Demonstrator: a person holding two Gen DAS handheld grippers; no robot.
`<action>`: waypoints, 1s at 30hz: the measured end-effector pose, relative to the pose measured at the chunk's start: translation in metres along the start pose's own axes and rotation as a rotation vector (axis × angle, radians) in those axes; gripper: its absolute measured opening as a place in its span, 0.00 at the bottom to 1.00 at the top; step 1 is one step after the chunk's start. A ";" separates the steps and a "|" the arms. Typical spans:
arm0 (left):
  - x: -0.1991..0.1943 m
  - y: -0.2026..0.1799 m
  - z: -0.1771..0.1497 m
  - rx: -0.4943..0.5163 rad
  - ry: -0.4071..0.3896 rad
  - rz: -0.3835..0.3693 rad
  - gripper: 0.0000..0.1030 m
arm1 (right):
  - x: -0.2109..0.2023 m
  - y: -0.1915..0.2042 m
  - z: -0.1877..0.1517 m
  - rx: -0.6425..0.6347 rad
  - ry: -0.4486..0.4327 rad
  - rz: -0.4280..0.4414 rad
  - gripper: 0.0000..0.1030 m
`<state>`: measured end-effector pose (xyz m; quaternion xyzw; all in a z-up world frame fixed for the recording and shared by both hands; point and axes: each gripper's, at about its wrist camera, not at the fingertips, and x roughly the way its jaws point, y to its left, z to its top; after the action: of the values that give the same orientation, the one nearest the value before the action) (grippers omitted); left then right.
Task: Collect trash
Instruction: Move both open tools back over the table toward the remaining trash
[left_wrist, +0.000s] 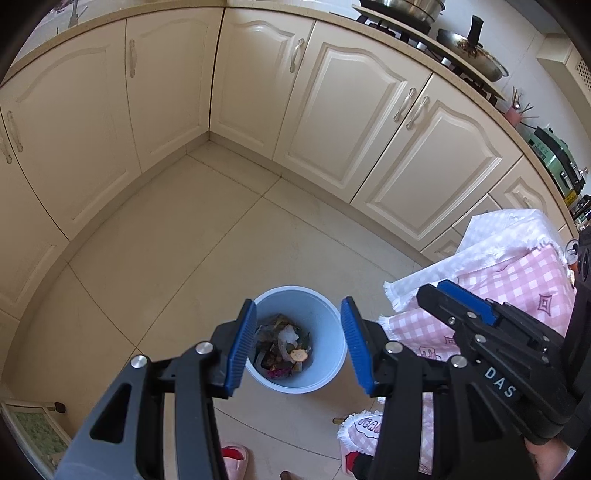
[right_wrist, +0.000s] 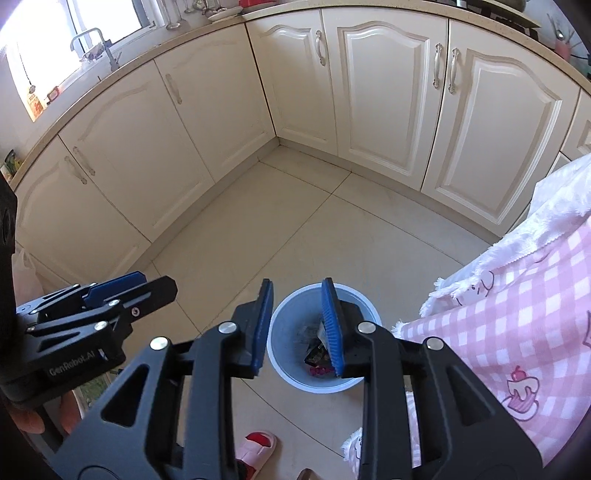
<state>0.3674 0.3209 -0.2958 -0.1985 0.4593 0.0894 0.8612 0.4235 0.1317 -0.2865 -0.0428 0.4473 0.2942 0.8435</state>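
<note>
A light blue trash bin (left_wrist: 325, 314) stands on the tiled floor, holding food scraps and wrappers (left_wrist: 282, 347). My left gripper (left_wrist: 298, 343) is open and empty, held above the bin with its blue pads either side of the bin's mouth. My right gripper (right_wrist: 297, 325) is open and empty too, also above the bin (right_wrist: 354, 373), whose trash (right_wrist: 314, 350) shows between its pads. The right gripper's body shows at the right of the left wrist view (left_wrist: 469, 306). The left gripper's body shows at the left of the right wrist view (right_wrist: 110, 291).
Cream kitchen cabinets (left_wrist: 258, 81) wrap the corner behind the bin. A table draped in a pink checked cloth (left_wrist: 517, 280) stands right of the bin. Pink slippers (right_wrist: 255, 446) are on the floor near me. Pans sit on the stove (left_wrist: 472, 51).
</note>
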 end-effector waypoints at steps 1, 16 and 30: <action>-0.002 -0.001 0.000 0.001 -0.002 -0.003 0.45 | -0.005 0.000 0.000 -0.001 -0.005 0.001 0.27; -0.093 -0.052 -0.006 0.094 -0.142 -0.021 0.45 | -0.129 0.007 -0.002 -0.019 -0.187 0.009 0.27; -0.182 -0.190 -0.031 0.277 -0.295 -0.138 0.56 | -0.286 -0.082 -0.045 0.064 -0.437 -0.132 0.46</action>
<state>0.3054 0.1408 -0.1119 -0.0941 0.3214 -0.0056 0.9422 0.3126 -0.0817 -0.1062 0.0197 0.2593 0.2262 0.9387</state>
